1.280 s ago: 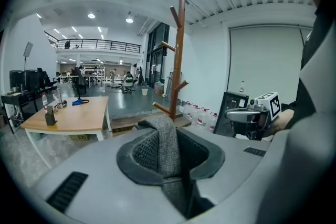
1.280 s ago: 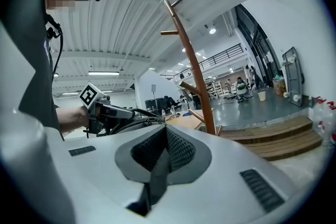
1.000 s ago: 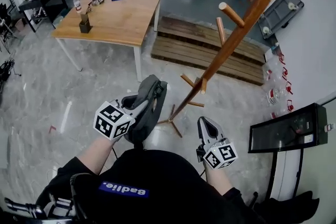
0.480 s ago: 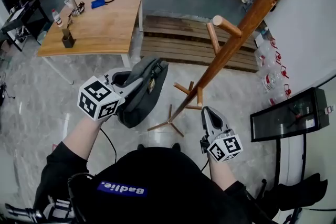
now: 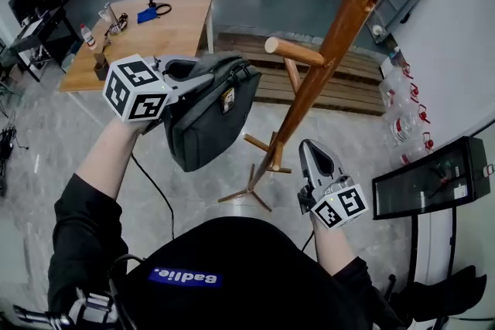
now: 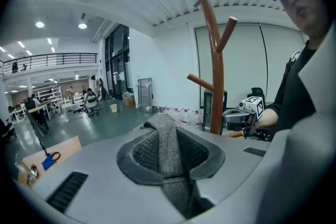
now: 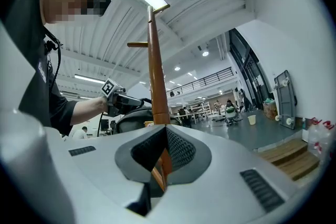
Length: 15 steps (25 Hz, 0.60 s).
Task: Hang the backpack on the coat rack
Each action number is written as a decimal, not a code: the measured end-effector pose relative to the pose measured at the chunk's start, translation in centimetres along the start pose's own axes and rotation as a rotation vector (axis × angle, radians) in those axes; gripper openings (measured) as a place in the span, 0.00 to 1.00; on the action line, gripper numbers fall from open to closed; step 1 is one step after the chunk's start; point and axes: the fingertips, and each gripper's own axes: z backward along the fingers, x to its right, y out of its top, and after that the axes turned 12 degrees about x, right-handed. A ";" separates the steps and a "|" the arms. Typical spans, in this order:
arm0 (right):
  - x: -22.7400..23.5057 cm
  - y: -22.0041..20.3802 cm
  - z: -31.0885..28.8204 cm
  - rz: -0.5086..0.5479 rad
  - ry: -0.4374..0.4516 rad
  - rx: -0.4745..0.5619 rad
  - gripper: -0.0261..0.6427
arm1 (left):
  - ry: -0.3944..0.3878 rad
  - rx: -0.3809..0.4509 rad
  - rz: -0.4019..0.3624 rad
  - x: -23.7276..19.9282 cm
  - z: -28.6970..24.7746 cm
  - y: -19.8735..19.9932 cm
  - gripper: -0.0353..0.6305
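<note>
Head view: left forearm was raised and stretched forward, left gripper holding the backpack up near a peg of the coat rack. The right gripper sat lower, beside the pole. Left gripper view: jaws clamped on the grey strap. Right gripper view: jaws together, empty, pointing level at the pole.

The dark grey cloth backpack looks matt and finely woven; its heathered grey fabric strap is coarser. The reddish-brown wooden coat rack is smooth, with a satin sheen. The pale wooden table is matt, the grey marbled floor polished and reflective.
</note>
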 end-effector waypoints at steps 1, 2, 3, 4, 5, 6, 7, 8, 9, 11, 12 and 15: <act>0.0 0.3 -0.3 -0.001 0.013 0.007 0.03 | -0.014 -0.012 -0.013 -0.1 -0.6 0.6 0.19; -0.1 0.5 -0.6 -0.002 0.026 0.013 0.03 | -0.026 -0.023 -0.025 -0.1 -1.2 1.2 0.19; -0.2 0.8 -0.9 -0.005 0.039 0.020 0.03 | -0.037 -0.032 -0.037 -0.1 -1.7 1.8 0.19; -0.4 1.0 -1.2 -0.008 0.052 0.025 0.03 | -0.047 -0.038 -0.048 0.0 -2.2 2.4 0.19; -0.6 1.2 -1.4 -0.011 0.065 0.030 0.03 | -0.057 -0.043 -0.058 0.0 -2.6 3.0 0.19; -0.9 1.4 -1.7 -0.011 0.078 0.033 0.03 | -0.067 -0.045 -0.067 0.1 -2.9 3.6 0.19; -1.1 1.6 -1.9 -0.010 0.089 0.036 0.03 | -0.075 -0.047 -0.076 0.2 -3.2 4.2 0.19; -1.4 1.8 -2.1 -0.008 0.099 0.039 0.03 | -0.083 -0.048 -0.085 0.2 -3.4 4.9 0.19; -1.5 2.1 -2.2 -0.005 0.107 0.043 0.03 | -0.089 -0.048 -0.093 0.2 -3.6 5.5 0.19; -1.7 2.5 -2.4 -0.001 0.120 0.051 0.03 | -0.101 -0.046 -0.108 0.2 -4.1 6.7 0.19; -1.7 2.7 -2.5 0.001 0.126 0.055 0.03 | -0.108 -0.045 -0.117 0.2 -4.4 7.2 0.19; -1.9 3.1 -2.8 0.007 0.154 0.057 0.03 | -0.135 -0.046 -0.151 0.5 -5.3 8.6 0.19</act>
